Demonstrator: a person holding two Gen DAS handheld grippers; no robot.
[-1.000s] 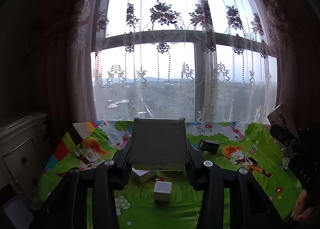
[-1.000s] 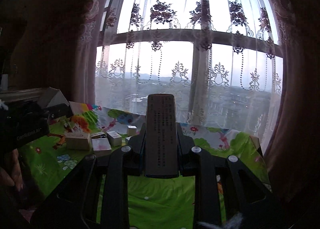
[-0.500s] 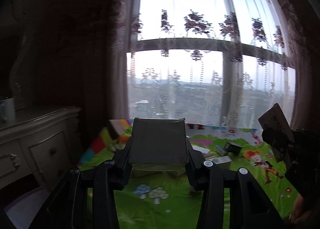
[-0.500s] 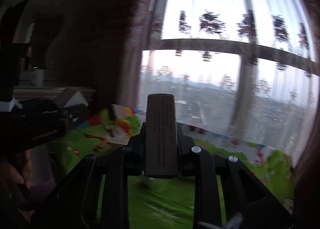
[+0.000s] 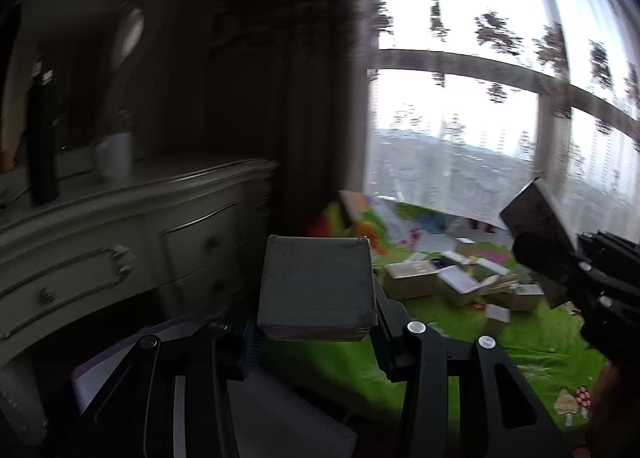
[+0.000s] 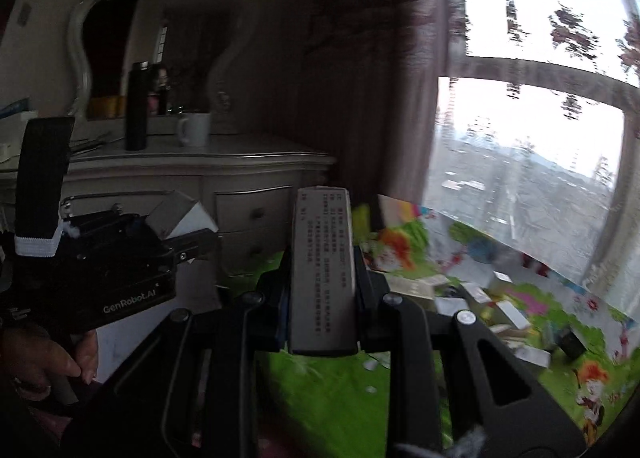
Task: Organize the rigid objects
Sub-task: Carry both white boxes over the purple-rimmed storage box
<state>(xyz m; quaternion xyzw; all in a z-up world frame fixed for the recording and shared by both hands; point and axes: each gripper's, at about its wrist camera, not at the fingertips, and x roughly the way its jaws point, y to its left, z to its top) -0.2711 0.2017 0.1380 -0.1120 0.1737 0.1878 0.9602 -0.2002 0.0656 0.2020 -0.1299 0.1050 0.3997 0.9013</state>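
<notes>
Dim room, bright curtained window [image 5: 480, 130] on the right, a pale dresser [image 5: 120, 234] on the left with a mug [image 6: 195, 129] and a dark bottle [image 6: 136, 106] on top. Between them lies the green play mat [image 5: 532, 342], and a scatter of small boxes [image 5: 452, 278] sits at its far end. My left gripper [image 5: 316, 332] is clamped on a wide grey box [image 5: 316, 286], held flat between the jaws; my right gripper [image 6: 322, 294] is squeezed tight on a narrow printed box [image 6: 322, 270], held lengthwise. Both boxes are off the mat, so I judge this to be the carry step, with both hands loaded and aimed toward the dresser side. Near my left gripper, low down, something pale and flat [image 5: 280, 418] shows, perhaps a bin or sheet; I cannot tell which. Next I need to pick a drop spot, bring each box down level over it, and only then loosen the jaws, one hand at a time.
</notes>
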